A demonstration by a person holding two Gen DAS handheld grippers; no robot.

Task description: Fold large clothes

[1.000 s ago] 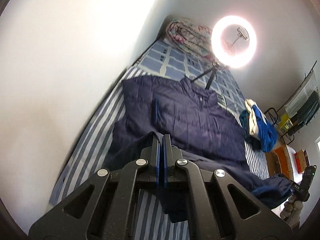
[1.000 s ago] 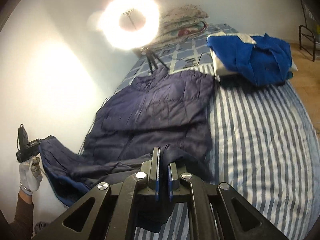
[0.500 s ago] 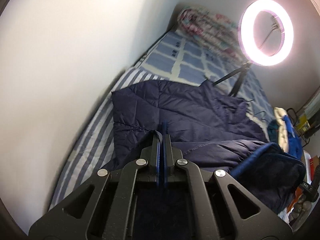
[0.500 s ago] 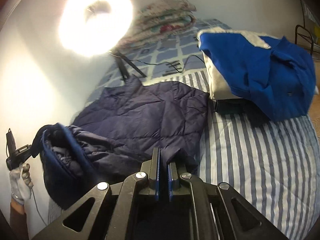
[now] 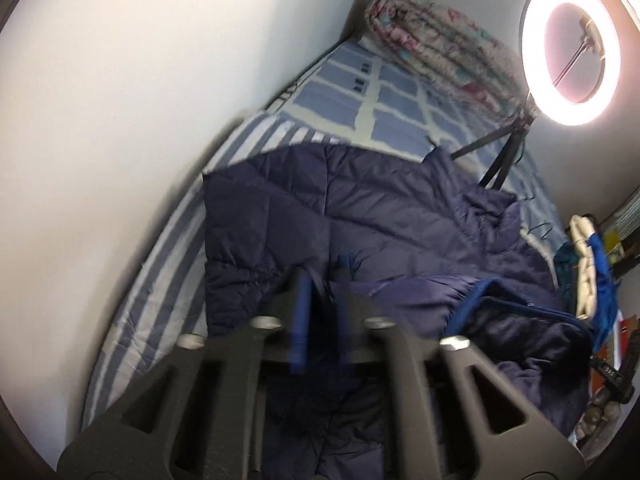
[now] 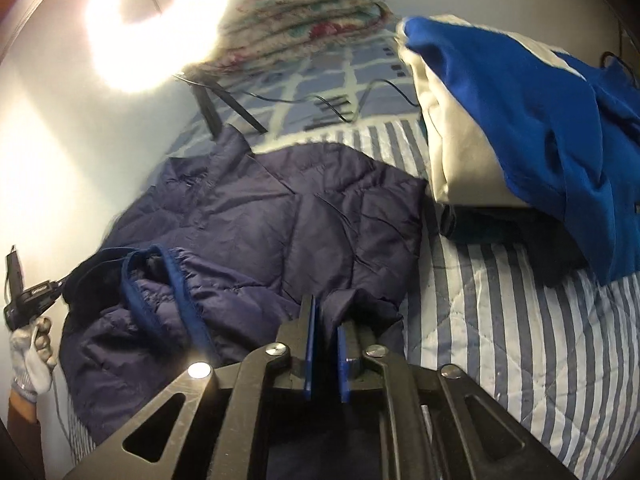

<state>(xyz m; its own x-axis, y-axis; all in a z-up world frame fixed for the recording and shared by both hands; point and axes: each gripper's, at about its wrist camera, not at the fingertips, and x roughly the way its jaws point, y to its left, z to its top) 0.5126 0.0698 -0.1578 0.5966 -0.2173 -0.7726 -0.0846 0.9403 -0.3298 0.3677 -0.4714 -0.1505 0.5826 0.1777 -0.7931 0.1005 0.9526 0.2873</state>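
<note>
A large navy quilted jacket lies on the striped bed, its lower part lifted and carried over the upper part. My left gripper is shut on the jacket's hem at one corner; the frame is blurred. My right gripper is shut on the hem at the other corner. The jacket shows in the right wrist view with its blue-lined bottom edge bunched at left, near the other gripper and gloved hand.
A lit ring light on a tripod stands at the bed's head by a rolled floral quilt. A pile of blue and white clothes sits on the bed's right side. A white wall runs along the left.
Both grippers have carried the jacket's hem further toward the collar, so the lower half now lies over the upper half. The camera views have moved closer to the bed's head.
</note>
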